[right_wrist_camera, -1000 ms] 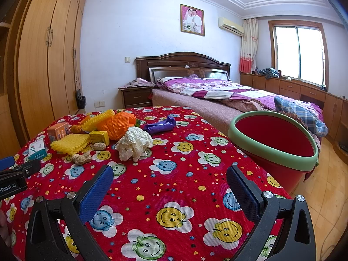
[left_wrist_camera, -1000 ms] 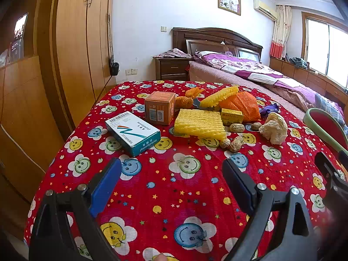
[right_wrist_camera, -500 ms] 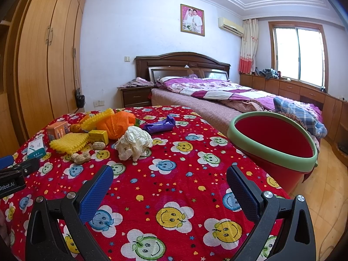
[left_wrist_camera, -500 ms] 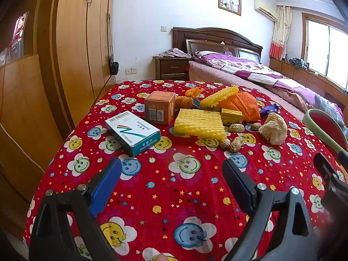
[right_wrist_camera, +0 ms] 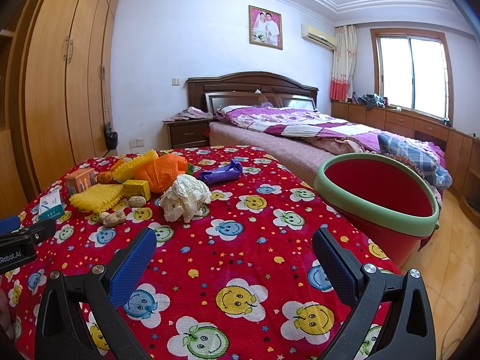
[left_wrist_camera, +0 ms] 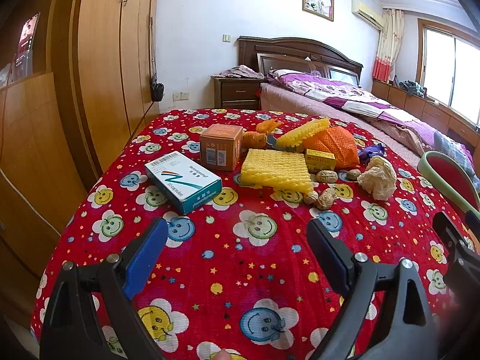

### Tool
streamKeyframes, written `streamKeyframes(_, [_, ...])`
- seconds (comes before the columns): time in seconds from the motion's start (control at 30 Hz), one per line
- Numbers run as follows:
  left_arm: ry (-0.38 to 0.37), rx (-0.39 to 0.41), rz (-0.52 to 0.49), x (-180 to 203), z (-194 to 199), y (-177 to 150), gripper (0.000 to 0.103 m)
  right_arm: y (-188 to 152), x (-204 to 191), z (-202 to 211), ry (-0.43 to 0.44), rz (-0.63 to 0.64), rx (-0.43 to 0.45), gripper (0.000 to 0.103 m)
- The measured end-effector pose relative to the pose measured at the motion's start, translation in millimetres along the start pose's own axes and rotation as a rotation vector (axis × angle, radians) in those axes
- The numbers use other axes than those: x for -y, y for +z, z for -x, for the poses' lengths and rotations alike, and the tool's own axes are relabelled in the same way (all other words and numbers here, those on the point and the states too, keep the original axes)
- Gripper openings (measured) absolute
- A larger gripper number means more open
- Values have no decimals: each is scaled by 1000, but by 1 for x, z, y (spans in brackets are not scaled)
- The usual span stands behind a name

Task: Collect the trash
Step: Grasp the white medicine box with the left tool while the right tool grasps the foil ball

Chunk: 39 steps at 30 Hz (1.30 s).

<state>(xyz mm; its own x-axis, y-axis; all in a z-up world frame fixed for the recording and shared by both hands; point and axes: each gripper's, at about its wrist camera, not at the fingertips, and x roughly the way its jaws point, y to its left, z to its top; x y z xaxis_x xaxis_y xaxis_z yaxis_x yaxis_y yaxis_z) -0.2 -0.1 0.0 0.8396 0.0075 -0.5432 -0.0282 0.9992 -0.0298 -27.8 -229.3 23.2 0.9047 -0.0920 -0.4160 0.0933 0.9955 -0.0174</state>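
Crumpled tissue (right_wrist_camera: 184, 199) ahead of spread, empty right hand-held gripper (right_wrist_camera: 234, 258).

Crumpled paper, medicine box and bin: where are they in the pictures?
crumpled paper (right_wrist_camera: 184, 198), right wrist view, middle of the wad.
medicine box (left_wrist_camera: 183, 181), left wrist view, top face.
bin (right_wrist_camera: 376, 208), right wrist view, green rim.

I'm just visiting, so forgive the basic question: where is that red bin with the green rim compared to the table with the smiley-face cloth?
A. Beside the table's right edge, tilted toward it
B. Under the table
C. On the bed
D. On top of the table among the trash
A: in the right wrist view the red bin stands off the tablecloth edge, mouth tipped toward it.
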Motion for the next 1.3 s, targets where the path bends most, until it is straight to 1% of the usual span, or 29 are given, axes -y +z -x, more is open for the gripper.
streamKeyframes(0.13, [6, -11, 18, -2, 0, 1, 93, 2, -1, -2, -3, 8, -23, 103])
streamKeyframes(0.23, [3, -47, 37, -4, -4, -1, 93, 4, -2, -6, 9, 11, -58, 103])
streamKeyframes(0.33, [-2, -96, 67, -14, -10, 5, 93, 7, 3, -15, 44, -14, -127, 103])
streamKeyframes(0.4, [7, -109, 76, -17, -14, 9, 93, 9, 7, -18, 75, -47, -162, 103])
streamKeyframes(0.47, [25, -108, 83, -22, -14, 15, 93, 13, 9, -21, 105, -86, -187, 103])
streamKeyframes(0.57, [43, -115, 87, -29, -17, 28, 93, 20, 8, -20, 124, -92, -186, 103])
streamKeyframes(0.67, [47, -148, 91, -33, -28, 43, 93, 28, 5, -21, 139, -79, -183, 103])
streamKeyframes(0.83, [64, -185, 122, -40, -47, 58, 93, 39, 0, -33, 160, -90, -222, 103])
streamKeyframes(0.97, [63, -232, 159, -46, -69, 64, 93, 40, -3, -50, 156, -116, -290, 103])
streamKeyframes(1.07, [51, -268, 189, -52, -86, 64, 89, 40, -3, -64, 169, -145, -348, 103])
streamKeyframes(1.2, [52, -298, 213, -58, -104, 63, 88, 44, -9, -78, 151, -149, -389, 103])
streamKeyframes(1.23, [54, -303, 215, -58, -107, 62, 86, 45, -10, -81, 146, -149, -393, 103])
streamKeyframes(1.27, [57, -311, 218, -58, -110, 61, 81, 46, -12, -84, 142, -150, -397, 103])
streamKeyframes(1.3, [58, -315, 221, -58, -112, 60, 80, 48, -15, -89, 138, -152, -405, 103])
